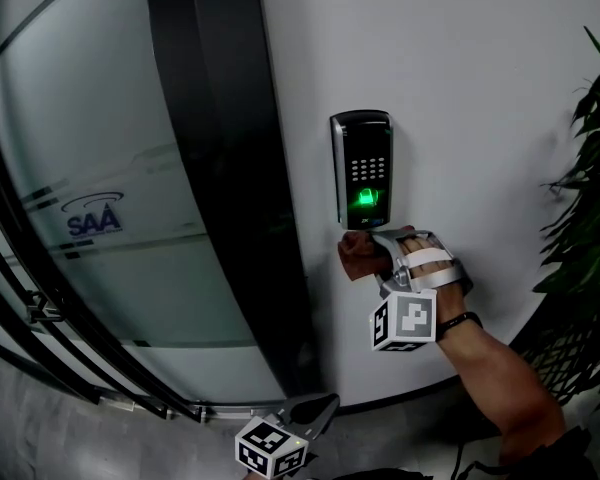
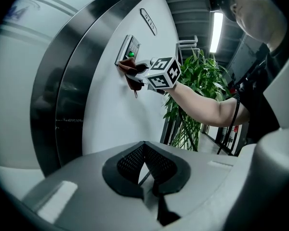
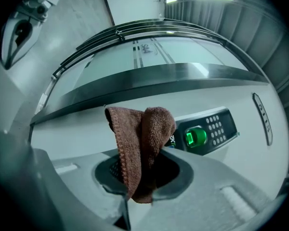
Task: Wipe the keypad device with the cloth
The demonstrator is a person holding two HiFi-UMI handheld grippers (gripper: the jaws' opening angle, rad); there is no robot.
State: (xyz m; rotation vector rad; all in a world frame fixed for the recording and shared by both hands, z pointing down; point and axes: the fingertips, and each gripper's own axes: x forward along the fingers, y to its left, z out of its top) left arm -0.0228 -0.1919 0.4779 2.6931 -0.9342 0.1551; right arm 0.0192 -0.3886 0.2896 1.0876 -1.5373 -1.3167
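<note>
Progress. The white wall carries the keypad, its green light on. The brown cloth sits at the keypad's lower edge, up against the wall. The right claw is clenched on the cloth; in the right gripper view a bunched fold stands up out of the jaws and covers the near end of the keypad. We cannot tell whether the cloth is pressing on the keypad or only on the wall just below it. The keys and the lit window show bare, with no cloth over them. Our judgement: the cloth is gripped and brought to the work, so wiping is either just starting or working along the bottom edge. The face with the keys and the upper part remain to be covered.

The left claw hangs low, well apart from the keypad. Its jaws are closed together with nothing between them. It takes no part.

Counts, largest first:
- wall: one
- glass panel with a logo: one
- plant: one, at the right
- claws: two
- keypad: one
- cloth: one
</note>
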